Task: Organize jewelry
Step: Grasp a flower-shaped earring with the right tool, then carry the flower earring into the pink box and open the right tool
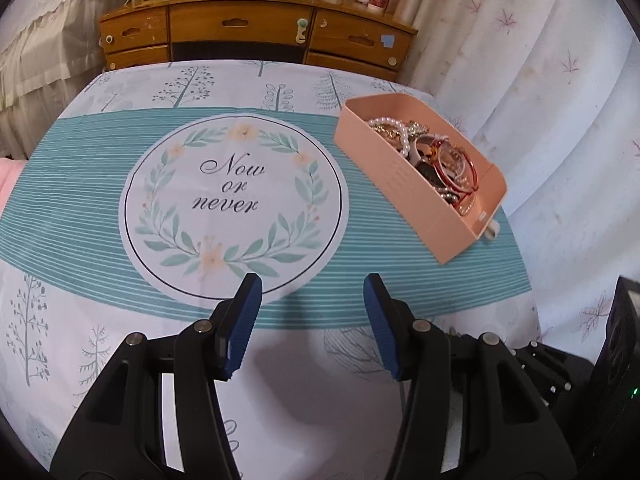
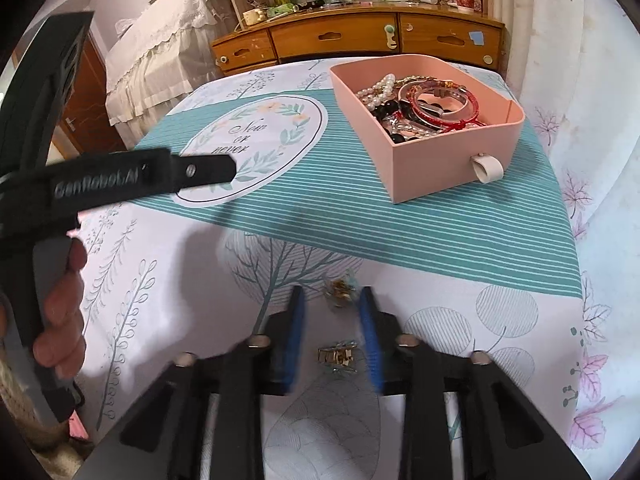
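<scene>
A pink drawer box (image 1: 404, 184) full of jewelry sits on the right of the table; it also shows in the right wrist view (image 2: 444, 164). Inside lie pearl strands (image 2: 376, 90), a red bangle (image 2: 440, 114) and dark beads. My left gripper (image 1: 312, 292) is open and empty, above the cloth left of the box. My right gripper (image 2: 332, 308) is open, its fingers either side of a small gold piece in a clear bag (image 2: 340, 290). A second gold piece (image 2: 338, 356) lies between the fingers, closer to the camera. The left gripper's body (image 2: 120, 180) shows in the right wrist view, held by a hand.
The table carries a teal striped cloth (image 1: 80, 200) with a round "Now or never" print (image 1: 230, 200). A wooden dresser (image 1: 256, 36) with clutter on top stands behind the table. White curtains (image 1: 540, 100) hang to the right. A black device (image 1: 620, 360) sits at the right edge.
</scene>
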Motion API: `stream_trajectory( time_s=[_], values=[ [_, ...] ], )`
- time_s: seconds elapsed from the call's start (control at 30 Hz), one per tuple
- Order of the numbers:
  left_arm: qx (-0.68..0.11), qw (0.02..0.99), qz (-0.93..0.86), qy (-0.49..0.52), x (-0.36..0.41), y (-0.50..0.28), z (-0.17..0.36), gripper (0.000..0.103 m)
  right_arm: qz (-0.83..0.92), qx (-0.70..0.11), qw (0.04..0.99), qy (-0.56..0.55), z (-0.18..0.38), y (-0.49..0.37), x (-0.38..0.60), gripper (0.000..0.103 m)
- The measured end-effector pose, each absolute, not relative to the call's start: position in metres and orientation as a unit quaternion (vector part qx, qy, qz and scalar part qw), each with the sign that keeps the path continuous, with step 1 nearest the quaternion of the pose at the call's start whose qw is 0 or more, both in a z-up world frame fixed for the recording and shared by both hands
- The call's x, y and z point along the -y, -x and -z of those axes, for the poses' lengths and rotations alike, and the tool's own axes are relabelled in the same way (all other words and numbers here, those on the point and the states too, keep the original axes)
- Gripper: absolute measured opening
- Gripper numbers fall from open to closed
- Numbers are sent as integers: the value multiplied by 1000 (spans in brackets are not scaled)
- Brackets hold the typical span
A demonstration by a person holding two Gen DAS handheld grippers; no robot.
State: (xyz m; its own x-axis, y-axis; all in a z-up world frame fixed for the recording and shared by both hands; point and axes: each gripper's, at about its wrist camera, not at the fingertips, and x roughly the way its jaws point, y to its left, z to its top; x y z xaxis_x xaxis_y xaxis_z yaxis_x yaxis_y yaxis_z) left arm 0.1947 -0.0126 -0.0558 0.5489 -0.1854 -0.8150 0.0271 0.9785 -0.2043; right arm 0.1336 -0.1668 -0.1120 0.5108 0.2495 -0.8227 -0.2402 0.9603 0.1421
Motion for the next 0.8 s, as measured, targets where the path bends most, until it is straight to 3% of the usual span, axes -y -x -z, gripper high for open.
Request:
stream_trajectory(
  time_s=[0.1, 0.37, 0.8],
  values=[
    [-466, 879, 64, 76, 16, -193, 54, 50, -137, -473, 871, -6, 114, -137, 167, 14],
    [-468, 877, 101, 52, 37, -183, 51, 50, -128, -444, 886, -37, 96, -135, 182, 14],
    [-478, 867, 135, 38, 64, -173, 51, 50, -108, -345, 929, -82, 10, -171, 220, 14]
  ],
)
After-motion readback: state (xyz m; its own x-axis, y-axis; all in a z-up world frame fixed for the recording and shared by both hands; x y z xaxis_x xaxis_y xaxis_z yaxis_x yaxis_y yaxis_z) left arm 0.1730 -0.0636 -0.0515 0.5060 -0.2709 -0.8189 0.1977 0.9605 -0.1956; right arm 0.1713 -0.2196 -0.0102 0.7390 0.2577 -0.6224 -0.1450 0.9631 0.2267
